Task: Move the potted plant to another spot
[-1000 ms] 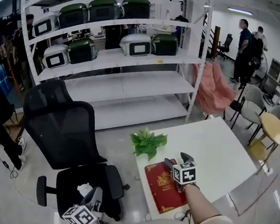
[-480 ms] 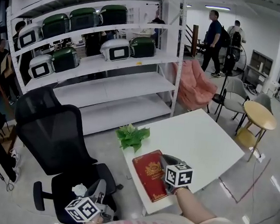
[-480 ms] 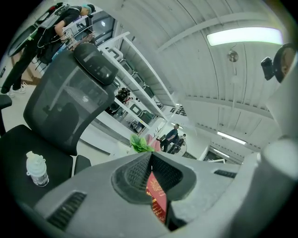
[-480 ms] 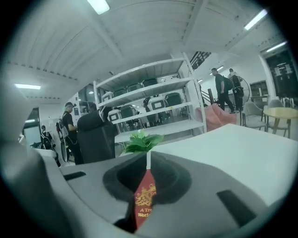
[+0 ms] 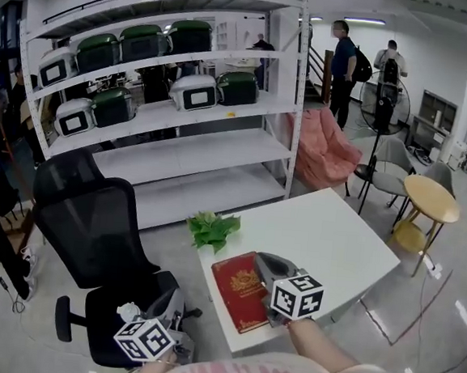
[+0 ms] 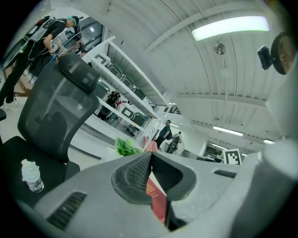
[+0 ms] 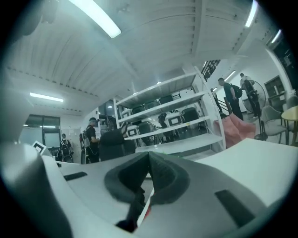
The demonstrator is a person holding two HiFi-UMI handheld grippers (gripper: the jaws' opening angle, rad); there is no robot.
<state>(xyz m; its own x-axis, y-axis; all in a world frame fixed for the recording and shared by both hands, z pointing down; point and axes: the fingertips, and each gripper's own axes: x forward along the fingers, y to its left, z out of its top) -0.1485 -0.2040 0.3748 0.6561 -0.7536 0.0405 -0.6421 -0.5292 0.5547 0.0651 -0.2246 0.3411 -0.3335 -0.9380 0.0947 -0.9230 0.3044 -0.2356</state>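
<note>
A white rectangular table (image 5: 343, 232) is standing on the pale grey floor (image 5: 178, 217). A red hardcover book with a gold emblem (image 5: 242, 278) is lying flat on the tabletop, close to one long edge. Just beyond the book, at the table's corner, a small green leafy potted plant (image 5: 212, 228) is sitting upright, apart from the book.

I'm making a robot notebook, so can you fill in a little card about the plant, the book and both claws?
plant: potted plant on the white table's left corner, untouched
book: red book lying flat beside it
right: right claw by the book, just closed, shut, empty
left: left claw shut, empty, near the black chair
</note>
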